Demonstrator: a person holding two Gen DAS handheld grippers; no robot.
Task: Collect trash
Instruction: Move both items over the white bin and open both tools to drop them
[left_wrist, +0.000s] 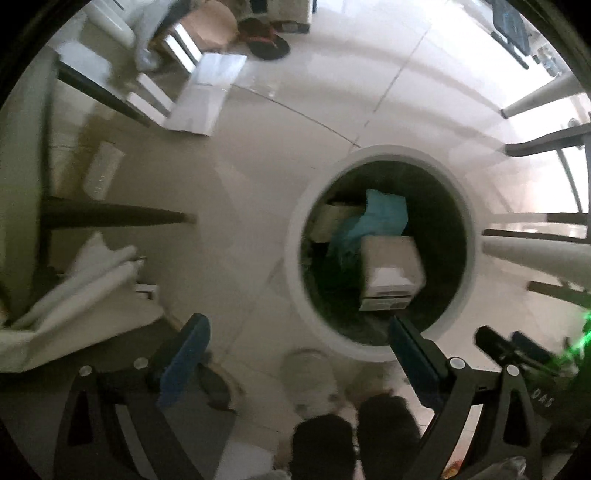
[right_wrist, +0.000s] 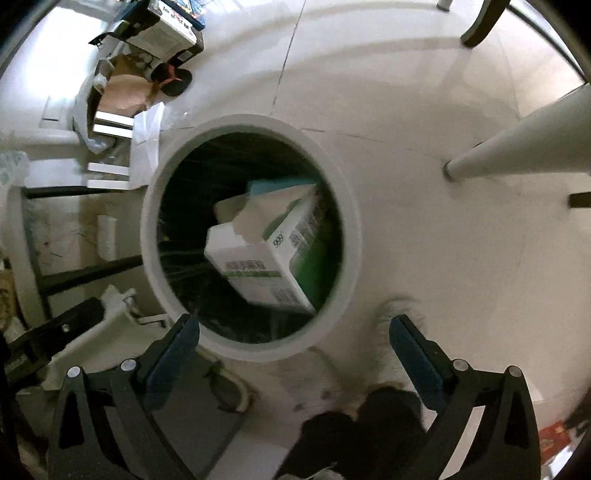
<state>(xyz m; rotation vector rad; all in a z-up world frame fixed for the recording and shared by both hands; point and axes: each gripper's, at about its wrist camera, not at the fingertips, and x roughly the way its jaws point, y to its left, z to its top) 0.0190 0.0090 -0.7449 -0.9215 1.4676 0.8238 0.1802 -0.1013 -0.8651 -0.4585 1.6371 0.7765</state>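
Note:
A round white trash bin (left_wrist: 291, 236) with a dark liner stands on the floor, seen from above. It also shows in the right wrist view (right_wrist: 349, 206). Inside lie a white and green carton box (right_wrist: 266, 254), which also shows in the left wrist view (left_wrist: 391, 273), and a crumpled teal bag (left_wrist: 373, 218). My left gripper (left_wrist: 295, 350) is open and empty above the bin's near rim. My right gripper (right_wrist: 293, 343) is open and empty just above the bin's near edge. The right gripper's body (left_wrist: 517, 350) shows at the right in the left wrist view.
White cloth or paper (left_wrist: 85, 273) lies at the left by a dark table frame (left_wrist: 110, 216). Boxes and sandals (left_wrist: 266, 40) sit at the far side. White furniture legs (right_wrist: 517, 144) stand at the right. The person's dark shoes (left_wrist: 354, 435) are below the grippers.

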